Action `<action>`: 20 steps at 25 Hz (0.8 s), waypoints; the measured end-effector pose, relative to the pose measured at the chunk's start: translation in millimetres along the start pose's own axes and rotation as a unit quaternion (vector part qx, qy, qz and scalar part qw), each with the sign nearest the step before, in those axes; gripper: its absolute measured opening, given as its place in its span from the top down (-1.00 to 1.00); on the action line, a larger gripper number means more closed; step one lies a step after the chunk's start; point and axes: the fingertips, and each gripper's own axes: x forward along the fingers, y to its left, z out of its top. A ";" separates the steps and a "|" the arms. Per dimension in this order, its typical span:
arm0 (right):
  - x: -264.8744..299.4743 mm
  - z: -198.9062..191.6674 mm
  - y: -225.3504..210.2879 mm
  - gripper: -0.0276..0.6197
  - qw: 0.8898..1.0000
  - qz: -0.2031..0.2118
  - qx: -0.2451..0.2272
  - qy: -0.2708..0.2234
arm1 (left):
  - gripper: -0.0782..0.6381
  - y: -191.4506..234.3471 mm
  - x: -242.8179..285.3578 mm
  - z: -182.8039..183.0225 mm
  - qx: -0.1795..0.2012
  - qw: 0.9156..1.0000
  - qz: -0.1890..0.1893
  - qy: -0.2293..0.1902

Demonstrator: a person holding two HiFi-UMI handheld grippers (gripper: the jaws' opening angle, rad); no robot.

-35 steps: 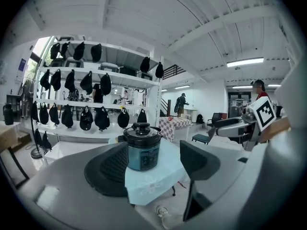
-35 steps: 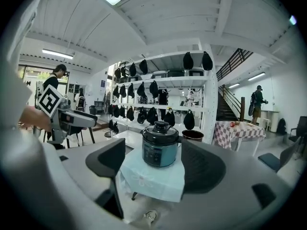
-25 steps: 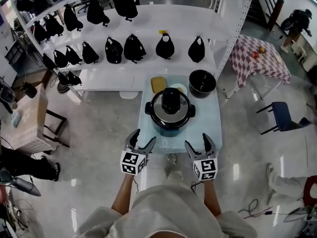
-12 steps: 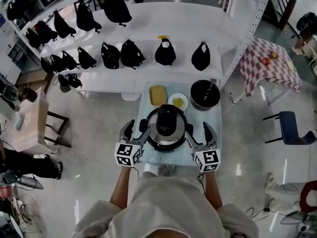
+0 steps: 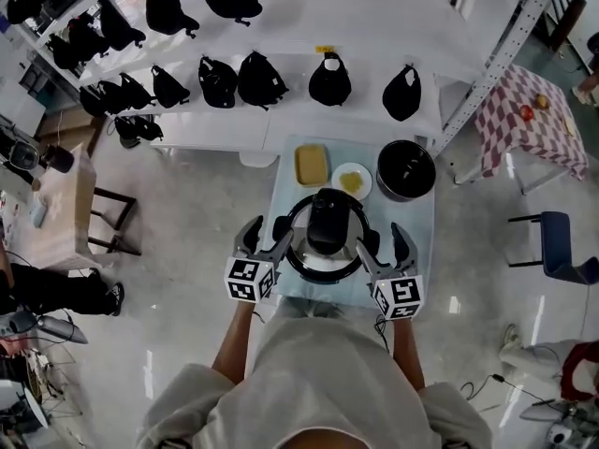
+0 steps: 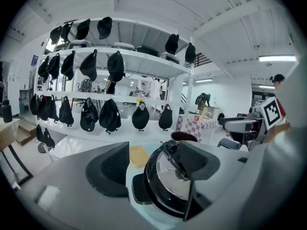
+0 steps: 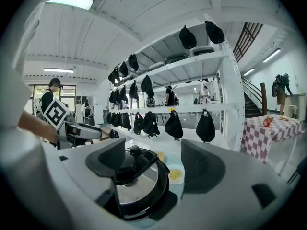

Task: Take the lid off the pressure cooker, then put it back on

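The pressure cooker [image 5: 324,247] stands on the near half of a small pale-blue table [image 5: 283,190]. Its steel lid [image 5: 309,251] sits on it, with a black handle [image 5: 328,221] across the top. My left gripper [image 5: 266,240] is open at the cooker's left side and my right gripper [image 5: 384,248] is open at its right side; neither holds anything. In the left gripper view the cooker [image 6: 165,183] shows between and beyond the open jaws of the left gripper [image 6: 156,165]. In the right gripper view the cooker [image 7: 139,188] lies left of centre, partly behind the left jaw of the right gripper [image 7: 153,166].
Behind the cooker are a yellow tray [image 5: 312,164], a white plate with yellow food [image 5: 352,181] and a black pot [image 5: 406,170]. White shelves with black bags [image 5: 262,78] stand beyond. A checked table [image 5: 524,120], a blue chair [image 5: 562,255] and a wooden table [image 5: 56,213] stand around.
Both grippers have moved forward from the table's near edge to either side of the cooker. The cooker has come closer in the head view. Both stay open.
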 end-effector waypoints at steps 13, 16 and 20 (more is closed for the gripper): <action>39.8 -5.0 33.7 -0.13 1.000 -0.005 -0.007 0.020 | -0.11 53.4 29.5 -46.9 -0.094 0.995 -0.026 0.030; 42.1 -6.6 35.6 -0.13 1.000 -0.010 -0.009 0.027 | -0.11 61.1 35.7 -55.4 -0.204 0.977 -0.057 0.014; 44.3 -6.3 36.6 -0.13 0.999 -0.019 -0.009 0.030 | -0.10 73.4 40.2 -70.9 -0.359 0.929 -0.090 -0.021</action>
